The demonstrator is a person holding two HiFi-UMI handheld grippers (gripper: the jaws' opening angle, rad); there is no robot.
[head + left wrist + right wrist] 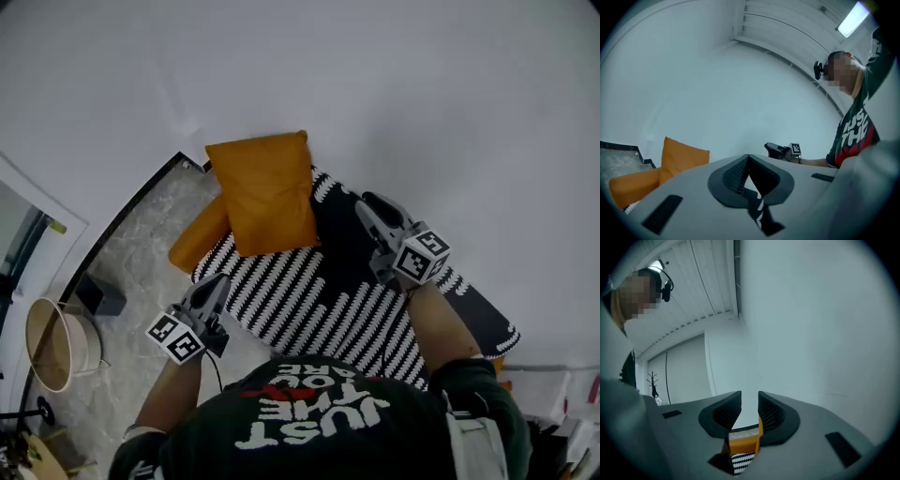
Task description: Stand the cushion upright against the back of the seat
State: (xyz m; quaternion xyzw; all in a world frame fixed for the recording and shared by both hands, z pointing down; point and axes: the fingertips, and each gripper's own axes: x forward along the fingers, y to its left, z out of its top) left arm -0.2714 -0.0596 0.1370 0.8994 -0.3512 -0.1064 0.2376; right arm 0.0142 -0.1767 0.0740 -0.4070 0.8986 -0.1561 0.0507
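The cushion (267, 192) is plain orange and rectangular, with soft creases. It stands upright at the back of the seat (300, 300) and leans on the white wall (422, 94). The seat has a cover with black and white stripes. A second orange cushion (199, 234) lies flat at the seat's left end, just beside the first one.

The head view shows both grippers above the seat, apart from the cushion. The left gripper (214, 281) is at the front edge and the right gripper (367, 202) is near the wall.

The left gripper view shows the cushion from the side, with one pointed corner up. Here the fingers (733, 176) meet at their tips, with nothing between them.

In the right gripper view the fingers (771, 413) stand a little apart and hold nothing. Below them only a bit of orange and striped fabric shows; which cushion it is I cannot tell. This view alone shows a coat stand (652, 383).

The floor (141, 244) is grey marble. A round basket (56, 342) stands on it.
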